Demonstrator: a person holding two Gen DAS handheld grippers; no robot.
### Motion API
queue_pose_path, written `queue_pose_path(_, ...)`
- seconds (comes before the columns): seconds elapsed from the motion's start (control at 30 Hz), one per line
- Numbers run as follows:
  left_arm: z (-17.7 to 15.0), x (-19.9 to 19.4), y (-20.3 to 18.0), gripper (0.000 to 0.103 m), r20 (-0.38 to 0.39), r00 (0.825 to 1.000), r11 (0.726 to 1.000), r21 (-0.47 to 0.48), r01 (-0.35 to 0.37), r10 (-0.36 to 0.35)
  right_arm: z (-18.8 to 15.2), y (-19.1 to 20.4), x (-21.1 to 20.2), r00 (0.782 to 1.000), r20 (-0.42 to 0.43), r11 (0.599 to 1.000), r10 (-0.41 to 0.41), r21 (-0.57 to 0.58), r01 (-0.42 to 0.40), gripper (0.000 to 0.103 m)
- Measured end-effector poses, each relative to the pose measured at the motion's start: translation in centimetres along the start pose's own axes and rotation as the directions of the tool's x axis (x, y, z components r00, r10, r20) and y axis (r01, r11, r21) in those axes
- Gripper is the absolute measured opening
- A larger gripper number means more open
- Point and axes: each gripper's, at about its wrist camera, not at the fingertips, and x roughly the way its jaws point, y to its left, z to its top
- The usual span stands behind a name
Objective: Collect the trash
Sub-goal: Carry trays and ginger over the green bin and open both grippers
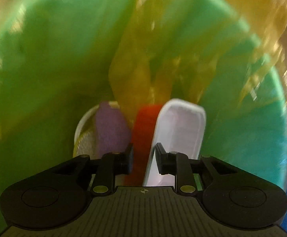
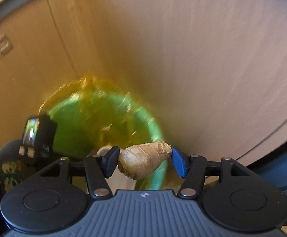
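Trash: ginger piece [image 2: 144, 161] is sitting pinched between the pads of the right claw [image 2: 143, 163], hanging over the green bin [image 2: 155, 130] with its yellow liner [image 2: 96, 102]. Left claw [image 1: 145, 159] is pointing down into the same bin [image 1: 44, 79], jaws partly spread; white tray [image 1: 180, 130] edge and a red piece [image 1: 143, 130] are sitting between them, contact unclear in the blur. Purple piece [image 1: 109, 130] is lying beside them.

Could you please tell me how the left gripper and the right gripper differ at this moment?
The right gripper clamps a piece of ginger; the left gripper stands open, pads clear of the white tray between them. The right hangs above the green bin; the left is down inside it. Both point steeply downward.
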Motion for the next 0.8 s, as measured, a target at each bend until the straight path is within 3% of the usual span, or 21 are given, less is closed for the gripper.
queue_pose_path(0.1, -0.5, -2.7, 0.7, 0.026, 0.045, 0.998, 0.999, -0.007, 0.032, -0.032, -0.1, 0.6, 2.0, 0.994, -0.095, 0.998, 0.054, 0.025, -0.052, 0.058)
queue_pose_path(0.2, -0.7, -5.9, 1.1, 0.026, 0.094, 0.995, 0.999, 0.016, 0.039, -0.041, -0.1, 1.4, 4.4, 0.972, -0.199, 0.991, 0.124, 0.080, -0.110, 0.058)
queue_pose_path(0.3, -1.6, -9.0, 1.8, 0.026, 0.147, 0.988, 0.999, 0.041, 0.036, -0.041, 0.2, 2.5, 6.7, 0.943, -0.260, 0.976, 0.208, 0.120, -0.182, 0.059)
queue_pose_path(0.37, -1.9, -10.8, 2.2, 0.026, 0.180, 0.983, 0.998, 0.049, 0.033, -0.041, 0.3, 2.7, 7.2, 0.936, -0.275, 0.972, 0.219, 0.143, -0.186, 0.063)
queue_pose_path(0.4, -2.2, -11.6, 2.4, 0.026, 0.196, 0.980, 0.998, 0.055, 0.028, -0.038, 0.4, 2.7, 7.1, 0.941, -0.268, 0.975, 0.205, 0.140, -0.173, 0.071)
queue_pose_path(0.47, -1.6, -13.4, 1.9, 0.026, 0.229, 0.973, 0.997, 0.071, 0.013, -0.029, 0.5, 2.6, 6.2, 0.961, -0.234, 0.986, 0.146, 0.119, -0.120, 0.076)
queue_pose_path(0.53, -1.1, -14.8, 1.5, 0.026, 0.264, 0.964, 0.996, 0.088, 0.010, -0.033, 0.6, 2.7, 5.3, 0.975, -0.198, 0.991, 0.103, 0.106, -0.083, 0.076)
queue_pose_path(0.67, -2.0, -17.5, 0.8, 0.026, 0.316, 0.947, 0.995, 0.088, 0.038, -0.064, 1.0, 2.7, 3.5, 0.986, -0.128, 0.989, 0.105, 0.119, -0.090, 0.076)
queue_pose_path(0.8, -3.2, -21.4, 0.5, 0.026, 0.368, 0.925, 0.992, 0.111, 0.061, -0.098, 0.7, 4.1, 0.6, 0.999, -0.030, 0.998, 0.011, 0.069, -0.009, 0.076)
